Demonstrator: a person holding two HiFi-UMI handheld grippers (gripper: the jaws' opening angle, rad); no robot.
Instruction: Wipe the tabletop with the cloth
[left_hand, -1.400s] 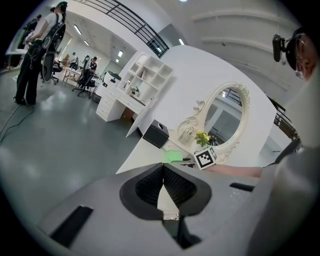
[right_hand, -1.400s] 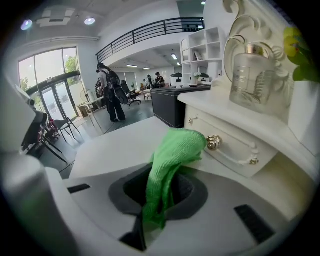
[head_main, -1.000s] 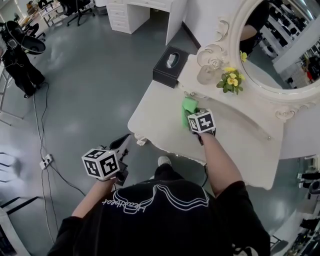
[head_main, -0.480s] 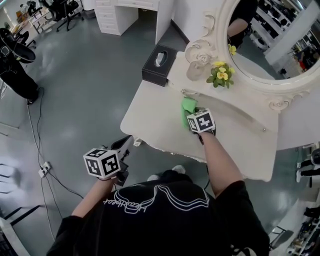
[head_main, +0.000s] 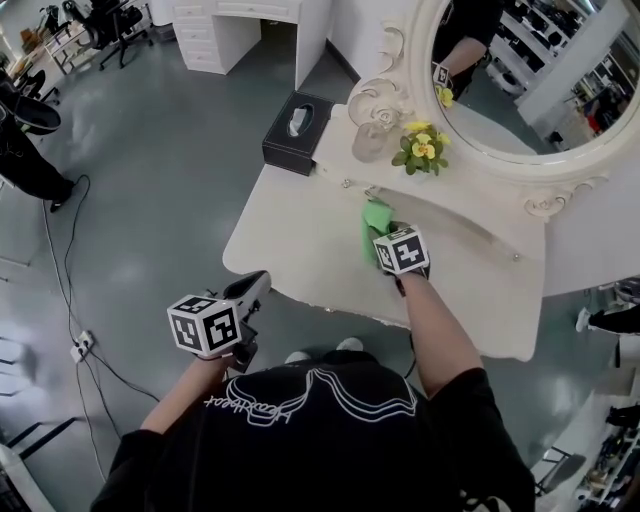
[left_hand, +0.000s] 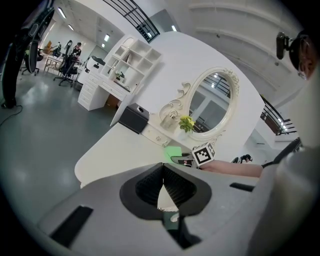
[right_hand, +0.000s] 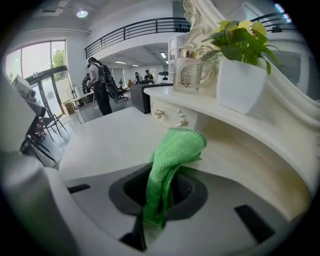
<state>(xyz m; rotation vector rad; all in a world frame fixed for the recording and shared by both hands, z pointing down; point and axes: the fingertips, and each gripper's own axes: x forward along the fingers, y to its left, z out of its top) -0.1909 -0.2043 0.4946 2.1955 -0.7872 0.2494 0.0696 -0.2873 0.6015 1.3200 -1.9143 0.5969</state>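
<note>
A green cloth (head_main: 377, 217) lies bunched on the cream dressing tabletop (head_main: 300, 240), just in front of the raised drawer ledge. My right gripper (head_main: 381, 236) is shut on the cloth (right_hand: 172, 155), which hangs out between its jaws and folds forward onto the tabletop (right_hand: 110, 140). My left gripper (head_main: 254, 288) is held off the table's near edge, above the floor, with its jaws (left_hand: 162, 175) shut and nothing between them. In the left gripper view the cloth (left_hand: 173, 151) and the right gripper (left_hand: 183, 160) show ahead on the table.
A black tissue box (head_main: 295, 120) stands at the table's far left. On the ledge are a glass jar (right_hand: 192, 72) and a white pot of yellow flowers (head_main: 420, 148), below an oval mirror (head_main: 520, 70). Grey floor and cables lie to the left.
The right gripper has slid the cloth a little to the right along the table, away from the tissue box. The left gripper holds its place.
</note>
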